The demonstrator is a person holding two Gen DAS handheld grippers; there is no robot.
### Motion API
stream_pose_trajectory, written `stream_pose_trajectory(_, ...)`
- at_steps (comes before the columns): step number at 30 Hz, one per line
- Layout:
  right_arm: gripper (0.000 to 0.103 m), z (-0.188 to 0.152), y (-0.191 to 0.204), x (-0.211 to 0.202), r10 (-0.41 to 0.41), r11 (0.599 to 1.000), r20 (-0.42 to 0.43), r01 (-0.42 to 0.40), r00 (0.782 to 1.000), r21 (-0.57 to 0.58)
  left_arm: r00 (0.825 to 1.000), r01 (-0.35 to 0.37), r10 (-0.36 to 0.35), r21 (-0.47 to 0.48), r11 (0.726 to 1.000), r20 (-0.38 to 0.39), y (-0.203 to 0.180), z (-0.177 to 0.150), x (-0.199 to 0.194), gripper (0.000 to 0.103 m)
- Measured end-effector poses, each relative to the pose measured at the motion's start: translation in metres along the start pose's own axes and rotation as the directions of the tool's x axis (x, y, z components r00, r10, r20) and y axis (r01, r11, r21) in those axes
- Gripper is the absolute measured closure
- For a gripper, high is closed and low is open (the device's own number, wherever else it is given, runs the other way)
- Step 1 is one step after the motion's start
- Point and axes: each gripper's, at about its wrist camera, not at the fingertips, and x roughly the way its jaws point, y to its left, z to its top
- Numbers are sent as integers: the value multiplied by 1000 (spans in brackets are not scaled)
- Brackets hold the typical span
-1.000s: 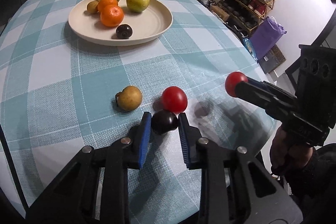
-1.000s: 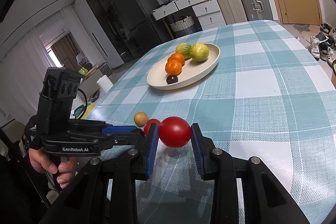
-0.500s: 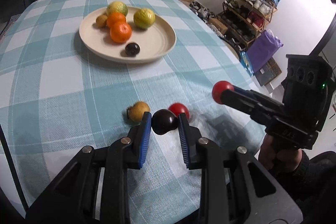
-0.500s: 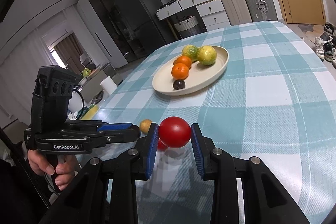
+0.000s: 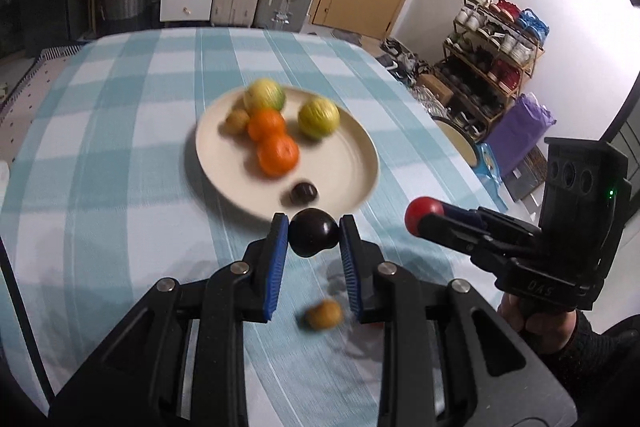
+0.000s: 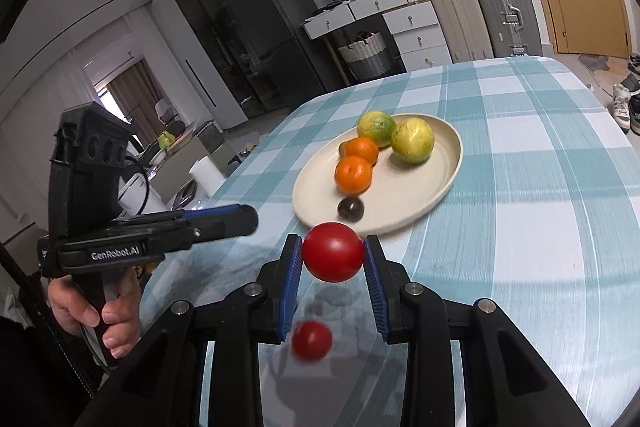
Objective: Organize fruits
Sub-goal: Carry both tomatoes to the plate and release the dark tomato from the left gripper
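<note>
The left gripper [image 5: 314,237] clenched a dark plum [image 5: 313,233] above the checked tablecloth [image 5: 120,187]. The right gripper [image 6: 333,253] gripped a red tomato [image 6: 333,251] near the plate [image 6: 436,187].

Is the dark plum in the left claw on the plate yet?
No. The left claw holds the dark plum above the tablecloth, before the plate.

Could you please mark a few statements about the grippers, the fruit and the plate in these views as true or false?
1. The left gripper holds a dark plum between its jaws. True.
2. The right gripper is open and holds nothing. False: it is shut on a red tomato.
3. Two oranges lie on the plate. True.
4. The plate holds no dark fruit. False: a small dark fruit lies near its front edge.
5. A second red tomato lies on the tablecloth. True.
</note>
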Motion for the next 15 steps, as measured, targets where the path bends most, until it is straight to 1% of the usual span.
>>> stream_pose_trajectory(2,71,10,-3,7,7,1000,-2,-7,1000,12,1000,-24,24,6,1000,15,5,12,4,80)
stream_pose_trajectory(9,71,37,-4,27,16,1000,-7,-16,1000,0,999,-34,34,-2,999,19,16,41,22,80)
stream_pose_trajectory(11,71,44,-6,34,11,1000,-14,-11,1000,2,999,-30,30,9,1000,18,18,47,27,80)
stream_pose_trajectory(13,71,51,-8,41,-4,1000,-19,4,1000,4,999,-47,46,23,999,20,21,53,32,80)
stream_pose_trajectory(15,71,57,-11,47,-12,1000,-26,12,1000,11,999,-44,44,24,999,16,24,58,38,80)
